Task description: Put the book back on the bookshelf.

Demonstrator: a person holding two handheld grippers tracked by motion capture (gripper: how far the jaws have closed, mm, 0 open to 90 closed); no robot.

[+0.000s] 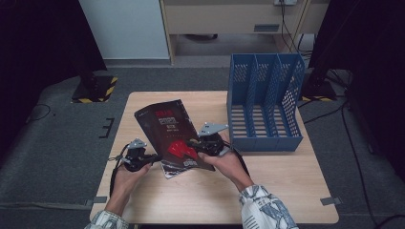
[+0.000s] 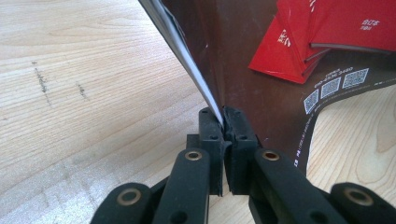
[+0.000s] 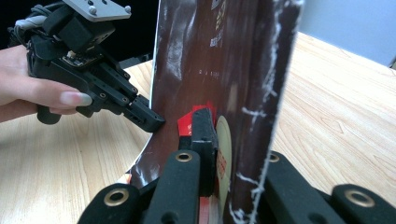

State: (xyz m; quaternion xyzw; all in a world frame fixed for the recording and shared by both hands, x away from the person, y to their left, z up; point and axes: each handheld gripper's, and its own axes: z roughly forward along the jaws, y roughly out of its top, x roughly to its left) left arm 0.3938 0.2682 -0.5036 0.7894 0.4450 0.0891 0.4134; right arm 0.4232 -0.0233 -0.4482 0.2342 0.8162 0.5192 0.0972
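Magazine [image 1: 169, 133] clamped by left gripper [image 1: 154, 157] and right gripper [image 1: 195, 143] above wooden table [image 1: 277, 181], grey carpet [image 1: 57, 143] around.

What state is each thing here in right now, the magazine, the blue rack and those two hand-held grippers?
Magazine: closed, lifted and tilted above the table, gripped at two edges.
Left gripper: shut on the magazine's edge.
Right gripper: shut on the magazine near its spine.
Blue file rack: upright on the table, all three slots empty.
Table: bare wood around the rack.
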